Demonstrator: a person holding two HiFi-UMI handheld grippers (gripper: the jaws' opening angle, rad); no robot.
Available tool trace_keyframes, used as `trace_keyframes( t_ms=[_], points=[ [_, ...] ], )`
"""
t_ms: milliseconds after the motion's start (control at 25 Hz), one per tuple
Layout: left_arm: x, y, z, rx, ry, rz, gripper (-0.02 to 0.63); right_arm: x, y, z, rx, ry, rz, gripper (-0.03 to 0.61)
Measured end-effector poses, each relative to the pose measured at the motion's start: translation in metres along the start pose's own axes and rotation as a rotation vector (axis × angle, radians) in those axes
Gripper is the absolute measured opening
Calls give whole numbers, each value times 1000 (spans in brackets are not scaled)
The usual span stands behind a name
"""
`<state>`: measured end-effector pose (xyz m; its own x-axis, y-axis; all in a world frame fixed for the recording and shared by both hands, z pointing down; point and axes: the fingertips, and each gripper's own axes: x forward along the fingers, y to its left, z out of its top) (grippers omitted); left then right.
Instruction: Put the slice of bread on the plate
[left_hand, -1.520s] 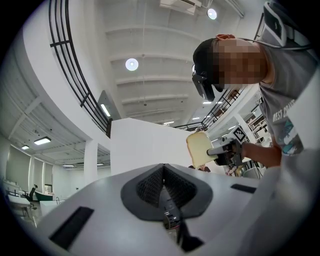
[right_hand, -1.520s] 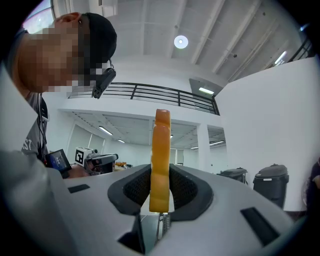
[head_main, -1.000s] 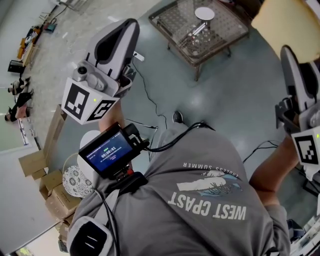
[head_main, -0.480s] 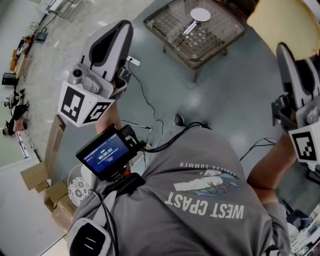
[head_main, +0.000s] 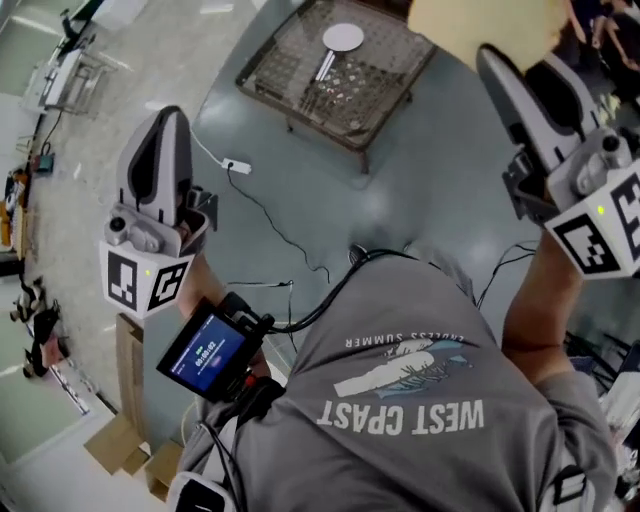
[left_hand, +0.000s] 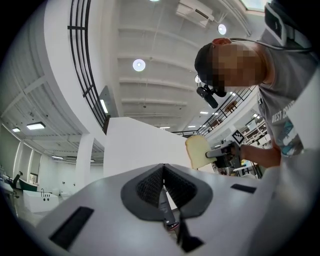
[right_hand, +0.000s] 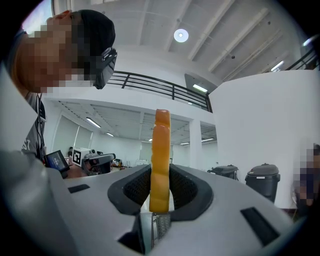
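Observation:
My right gripper (head_main: 492, 58) is shut on a pale slice of bread (head_main: 487, 25), held up at the top right of the head view. In the right gripper view the slice (right_hand: 160, 160) stands edge-on between the pads (right_hand: 182, 187). A white plate (head_main: 343, 37) sits on a mesh-topped low table (head_main: 385, 90) on the floor far below, left of the bread in the picture. My left gripper (head_main: 165, 115) hangs at the left, shut with nothing in it (left_hand: 162, 176). From the left gripper view I see the bread (left_hand: 197, 151) in the right gripper (left_hand: 225, 152).
A long utensil (head_main: 325, 65) lies on the table beside the plate. A cable and plug strip (head_main: 232, 167) trail over the grey floor. A phone screen (head_main: 210, 352) is mounted at the person's chest. Cardboard boxes (head_main: 130, 450) stand at lower left. Two bins (right_hand: 262, 180) stand beyond.
Both grippers have shifted across the picture: the left one down and left, the right one with the bread leftward. The table and plate have slid left in the view.

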<state>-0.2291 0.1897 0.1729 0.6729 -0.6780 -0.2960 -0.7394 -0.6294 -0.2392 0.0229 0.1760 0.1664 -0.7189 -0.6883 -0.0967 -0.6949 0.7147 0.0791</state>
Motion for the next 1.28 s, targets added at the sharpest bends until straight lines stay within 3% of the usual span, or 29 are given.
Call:
trace_keyframes(
  t_ms=[120,440,840,1120,1280],
  points=[
    [-16,2,-10,-23,12,24,8,2,8,-9,-2,27,3,84],
    [88,-40,7,-54,18,18,8,-38,-84,27,20,59,18,84],
    [137,-43,-16,-44,47,63,8,-23,-145,11,38,62,72,84],
    [195,-54,1,5,41,89,8,-25,-200,32,54,41,127,84],
    [199,-52,-11,3,76,113,8,-11,-210,16,77,46,159,84]
  ],
)
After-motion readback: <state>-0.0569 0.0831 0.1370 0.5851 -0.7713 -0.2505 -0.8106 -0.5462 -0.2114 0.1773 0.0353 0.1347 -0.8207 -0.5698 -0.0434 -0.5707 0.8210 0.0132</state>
